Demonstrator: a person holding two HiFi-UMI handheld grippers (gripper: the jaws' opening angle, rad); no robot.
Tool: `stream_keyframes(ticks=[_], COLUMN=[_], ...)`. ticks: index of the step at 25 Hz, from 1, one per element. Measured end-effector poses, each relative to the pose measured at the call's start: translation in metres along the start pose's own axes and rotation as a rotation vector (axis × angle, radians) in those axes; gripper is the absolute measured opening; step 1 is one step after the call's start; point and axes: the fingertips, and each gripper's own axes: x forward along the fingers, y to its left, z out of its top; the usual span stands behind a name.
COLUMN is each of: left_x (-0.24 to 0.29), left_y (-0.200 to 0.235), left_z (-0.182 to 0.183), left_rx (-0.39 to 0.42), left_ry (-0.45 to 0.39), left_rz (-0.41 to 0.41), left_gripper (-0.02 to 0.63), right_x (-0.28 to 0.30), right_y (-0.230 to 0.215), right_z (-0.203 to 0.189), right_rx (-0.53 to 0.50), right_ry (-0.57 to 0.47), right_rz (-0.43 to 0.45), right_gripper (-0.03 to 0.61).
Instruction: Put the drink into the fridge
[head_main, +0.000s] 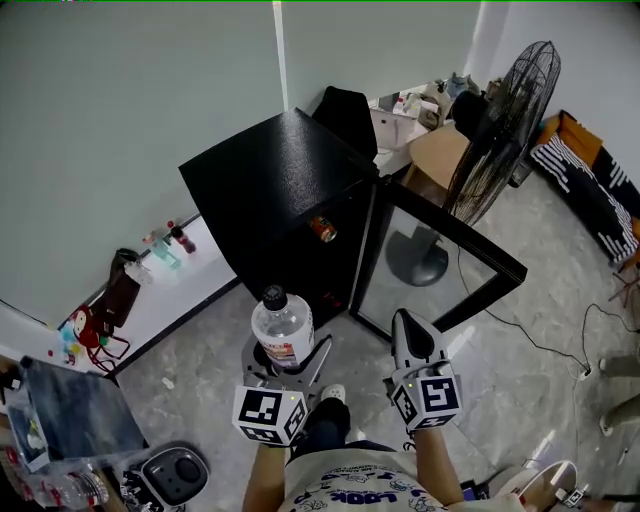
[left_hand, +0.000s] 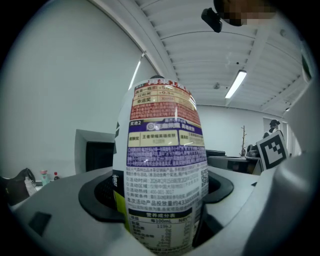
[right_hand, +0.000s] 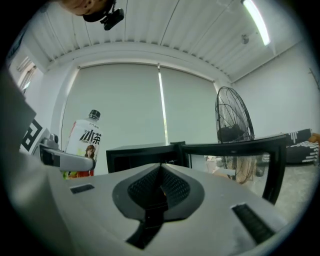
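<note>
While both forearms reach forward from the body, the two grippers sit side by side at about the same height, pointing roughly level toward the fridge (head_main: 268, 175), marker cubes facing back at the head camera.

Left gripper (head_main: 284, 358): jaws spread wide and clamped on the drink bottle (head_main: 283, 322), gripping its lower body. Bottle upright, black cap on top, label wrap around it. It is well short of the fridge, over bare floor (head_main: 200, 385).

Right gripper (head_main: 408, 325): jaws fully together, nothing between them. It points at the hinge-side gap between the fridge body and the door (head_main: 440, 250).

View differences:
- Left gripper view: the label's back panel fills the frame, pads pressed on both sides of the bottle; fridge only a dark sliver at left.
- Right gripper view: shows the bottle's front label and the closed pads meeting on a seam, with the fridge opening and door edge straight ahead.
- Head view only: a can (head_main: 322, 230) inside the fridge on an upper level, and the whole floor layout.

Clearance:
- Door swung wide to the right, glass panel, its free corner jutting toward the room.
- Fridge opening faces the person; floor between grippers and opening is bare.
- Standing fan (head_main: 505, 125) has its base just behind the door.
- Cable (head_main: 540, 340) runs across the floor at right.
- White ledge (head_main: 190, 275) along the wall at left carries small bottles and a dark bag.
</note>
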Motion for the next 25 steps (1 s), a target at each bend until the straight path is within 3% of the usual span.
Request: stream_keyframes(ticks=[11, 17, 25], left_x=[0.062, 0.08, 0.101], left_y=[0.012, 0.015, 0.015], left_z=[-0.028, -0.045, -0.076], left_rx=[-0.055, -0.088, -0.176], left_ry=[0.066, 0.089, 0.124], left_rz=[-0.099, -0.098, -0.031], left_gripper=[0.431, 0.431, 0.431], right_x=[0.068, 0.089, 0.106], right_y=[-0.004, -0.004, -0.011], right_z=[-0.019, -0.038, -0.065], right_rx=[0.025, 0.018, -0.029], right_ry=[0.036, 0.076, 0.129], right_rz=[0.018, 0.06, 0.147], right_gripper=[0.002, 0.002, 0.002])
